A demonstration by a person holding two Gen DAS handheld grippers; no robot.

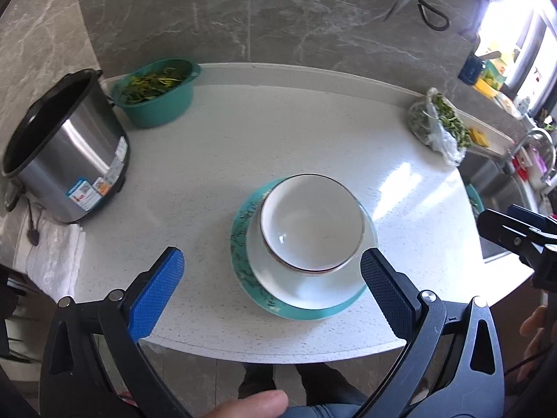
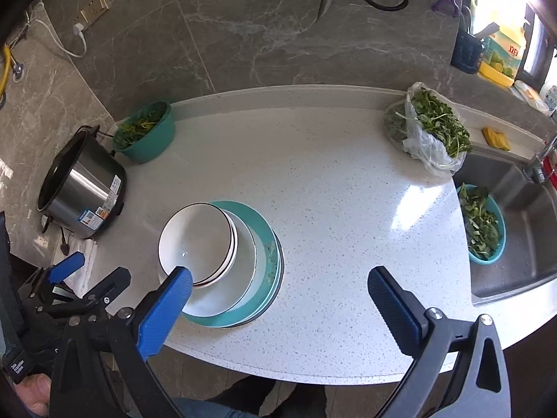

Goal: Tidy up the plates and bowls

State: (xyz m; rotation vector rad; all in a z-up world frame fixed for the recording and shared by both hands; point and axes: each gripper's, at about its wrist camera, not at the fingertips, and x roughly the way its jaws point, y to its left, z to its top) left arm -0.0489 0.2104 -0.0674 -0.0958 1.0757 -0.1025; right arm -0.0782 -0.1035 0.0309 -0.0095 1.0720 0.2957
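Observation:
A stack stands on the white counter: white bowls with dark rims (image 1: 310, 223) (image 2: 196, 244) nested on a white plate (image 1: 303, 285) (image 2: 243, 257), on teal plates (image 1: 243, 261) (image 2: 271, 261). My left gripper (image 1: 271, 271) is open and empty, held above the counter's front edge with the stack between and beyond its fingertips; it also shows in the right wrist view (image 2: 66, 268). My right gripper (image 2: 278, 289) is open and empty, to the right of the stack; its left finger overlaps the stack's near rim in view. It also shows at the right edge of the left wrist view (image 1: 515, 226).
A steel rice cooker pot (image 1: 66, 146) (image 2: 83, 188) and a teal bowl of greens (image 1: 156, 90) (image 2: 146, 132) stand at the back left. A plastic bag of greens (image 2: 428, 129) lies at the back right. A sink (image 2: 515, 244) with a teal basket of greens (image 2: 484, 223) is on the right.

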